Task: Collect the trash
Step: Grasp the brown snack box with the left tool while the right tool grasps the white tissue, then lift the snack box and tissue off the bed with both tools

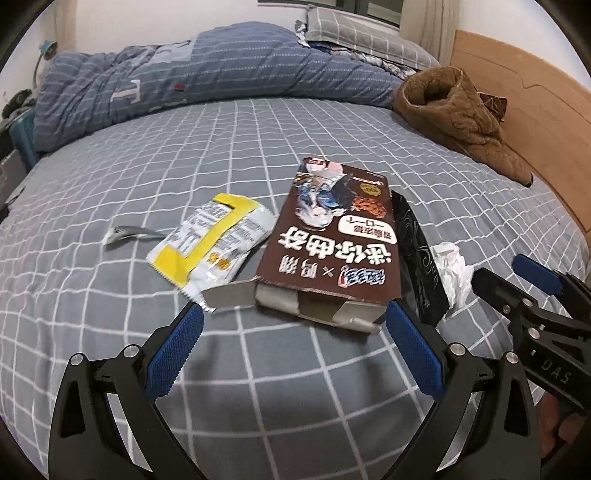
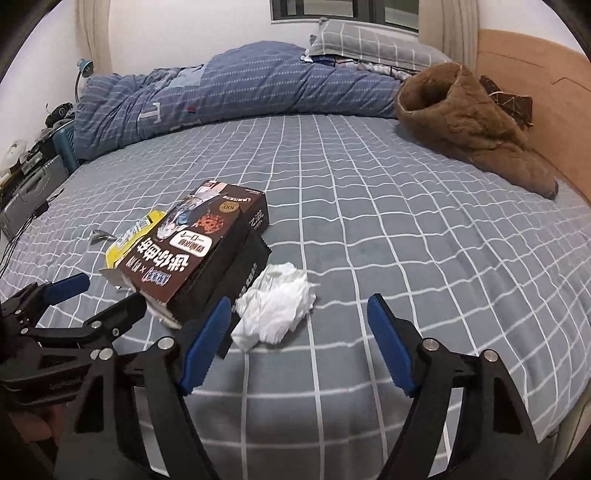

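Observation:
Trash lies on a grey checked bed sheet [image 1: 258,147]. A brown snack box [image 1: 332,240] [image 2: 199,251] lies flat, its torn open end facing me. To its left are a yellow-white wrapper [image 1: 214,240] [image 2: 129,240] and a small silver scrap [image 1: 125,233]. On the box's right lie a black packet [image 1: 417,254] [image 2: 251,258] and a crumpled white tissue [image 1: 454,269] [image 2: 277,310]. My left gripper [image 1: 294,308] [image 2: 110,295] is open, with its tips level with the box's near end. My right gripper [image 2: 299,299] [image 1: 502,273] is open, its tips on either side of the tissue's near edge.
A rolled blue quilt [image 1: 184,77] runs along the far side of the bed below a grey pillow [image 1: 354,33]. A brown fleece coat [image 1: 454,110] lies at the right by the wooden headboard [image 1: 535,110]. Clutter and a case [image 2: 33,195] stand off the bed's left edge.

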`<action>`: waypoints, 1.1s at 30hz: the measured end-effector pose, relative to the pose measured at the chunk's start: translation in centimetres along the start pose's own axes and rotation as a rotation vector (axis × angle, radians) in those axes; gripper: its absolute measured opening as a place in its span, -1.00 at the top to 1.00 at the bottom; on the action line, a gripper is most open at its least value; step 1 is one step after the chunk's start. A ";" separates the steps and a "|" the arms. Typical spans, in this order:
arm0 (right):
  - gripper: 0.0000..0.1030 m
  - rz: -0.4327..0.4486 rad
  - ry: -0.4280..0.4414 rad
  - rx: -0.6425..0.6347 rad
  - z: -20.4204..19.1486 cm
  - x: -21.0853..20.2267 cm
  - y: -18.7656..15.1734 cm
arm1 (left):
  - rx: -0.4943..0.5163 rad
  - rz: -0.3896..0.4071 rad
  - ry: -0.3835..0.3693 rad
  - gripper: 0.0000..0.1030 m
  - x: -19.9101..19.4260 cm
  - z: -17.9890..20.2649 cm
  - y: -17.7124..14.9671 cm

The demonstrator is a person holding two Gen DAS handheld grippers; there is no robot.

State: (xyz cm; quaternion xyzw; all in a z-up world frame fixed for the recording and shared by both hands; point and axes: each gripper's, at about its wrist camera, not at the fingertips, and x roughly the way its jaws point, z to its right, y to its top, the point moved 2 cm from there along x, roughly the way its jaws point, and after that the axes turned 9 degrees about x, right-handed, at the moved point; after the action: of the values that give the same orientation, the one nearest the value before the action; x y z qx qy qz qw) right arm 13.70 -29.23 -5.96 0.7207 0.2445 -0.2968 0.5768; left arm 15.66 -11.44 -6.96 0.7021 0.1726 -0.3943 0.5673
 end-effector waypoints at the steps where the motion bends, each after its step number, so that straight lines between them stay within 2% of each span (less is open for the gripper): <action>1: -0.38 -0.003 0.004 0.000 0.1 0.2 0.1 | 0.011 -0.001 -0.005 -0.88 0.2 0.2 0.2; 8: -0.30 -0.034 0.035 0.023 0.7 1.6 0.7 | 0.040 -0.012 -0.026 -0.88 1.6 0.8 1.0; 18: -0.01 -0.099 0.080 0.052 0.7 3.7 0.6 | 0.060 -0.017 -0.047 -0.88 2.4 1.6 1.7; 23: 0.26 -0.147 0.093 0.039 0.3 4.7 0.0 | 0.084 -0.042 -0.029 -0.87 3.8 1.9 1.1; 25: 0.58 -0.158 0.096 0.031 0.1 4.8 -0.1 | 0.086 -0.039 -0.025 -0.87 3.9 1.9 1.0; 26: 0.63 -0.157 0.094 0.028 0.1 4.8 -0.1 | 0.087 -0.036 -0.023 -0.87 4.1 1.9 1.0; 28: 0.71 -0.146 0.096 0.031 0.1 4.6 0.0 | 0.087 -0.034 -0.024 -0.86 4.2 1.9 1.0; 33: 0.74 -0.129 0.088 0.035 0.4 4.2 0.1 | 0.087 -0.021 -0.026 -0.77 4.3 2.0 1.0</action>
State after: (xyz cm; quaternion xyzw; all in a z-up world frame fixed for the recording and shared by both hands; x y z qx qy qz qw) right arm 16.67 -29.65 -8.90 0.7257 0.3104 -0.3059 0.5324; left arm 18.36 -14.49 -9.64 0.7190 0.1555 -0.4165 0.5342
